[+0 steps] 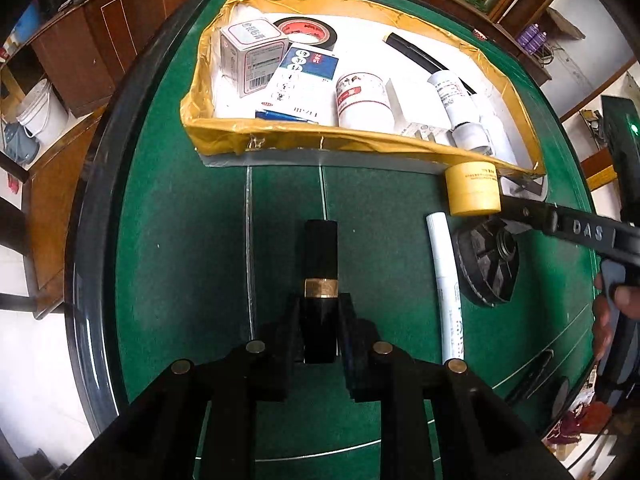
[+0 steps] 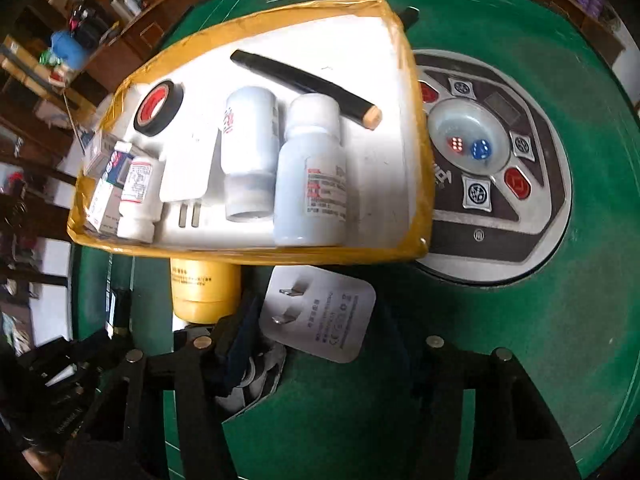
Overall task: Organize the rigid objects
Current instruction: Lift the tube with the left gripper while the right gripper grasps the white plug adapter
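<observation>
Black, gold-banded cylinder [image 1: 320,280] — clamped by left tongs [image 1: 319,334] (green felt [image 1: 180,260] beneath).

Black tube [image 1: 320,280], gold band [image 1: 321,288]

Right claw [image 2: 316,344] points down over the green worktop [image 2: 500,340], jaws either side of a white plug adapter [image 2: 320,316], prongs up. A yellow jar [image 2: 204,292] lies just left, against the near wall of the yellow-taped tray [image 2: 248,252] holding bottles and tape.
</observation>
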`<action>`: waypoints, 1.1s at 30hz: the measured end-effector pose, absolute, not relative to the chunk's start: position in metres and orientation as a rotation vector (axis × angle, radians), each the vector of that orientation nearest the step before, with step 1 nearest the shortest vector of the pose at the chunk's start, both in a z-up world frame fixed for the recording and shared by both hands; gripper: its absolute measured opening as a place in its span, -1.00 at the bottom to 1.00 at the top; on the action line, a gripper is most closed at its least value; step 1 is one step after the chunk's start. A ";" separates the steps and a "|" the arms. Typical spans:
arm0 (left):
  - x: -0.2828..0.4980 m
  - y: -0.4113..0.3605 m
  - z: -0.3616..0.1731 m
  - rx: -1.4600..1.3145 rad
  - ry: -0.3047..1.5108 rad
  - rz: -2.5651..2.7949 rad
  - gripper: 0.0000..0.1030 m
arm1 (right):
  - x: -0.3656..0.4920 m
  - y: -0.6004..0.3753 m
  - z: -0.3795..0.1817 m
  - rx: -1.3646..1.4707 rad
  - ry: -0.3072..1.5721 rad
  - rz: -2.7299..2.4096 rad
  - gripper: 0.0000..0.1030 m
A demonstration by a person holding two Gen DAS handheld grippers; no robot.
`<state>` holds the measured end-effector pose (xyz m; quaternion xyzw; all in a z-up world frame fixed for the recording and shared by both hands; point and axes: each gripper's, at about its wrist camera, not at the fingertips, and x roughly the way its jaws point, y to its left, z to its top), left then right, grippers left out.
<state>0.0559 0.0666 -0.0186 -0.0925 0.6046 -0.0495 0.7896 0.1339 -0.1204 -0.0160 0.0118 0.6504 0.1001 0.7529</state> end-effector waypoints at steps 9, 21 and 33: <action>0.060 0.054 -0.019 -0.175 1.298 -0.108 -0.65 | 0.105 -0.128 -0.015 -0.005 1.410 0.249 0.09; 0.051 0.060 -0.001 -0.241 1.263 -0.158 -0.65 | 0.070 -0.147 0.007 0.041 1.362 0.279 0.08; 0.057 0.055 0.029 -0.224 1.206 -0.186 -0.65 | 0.084 -0.147 0.041 0.059 1.293 0.316 0.08</action>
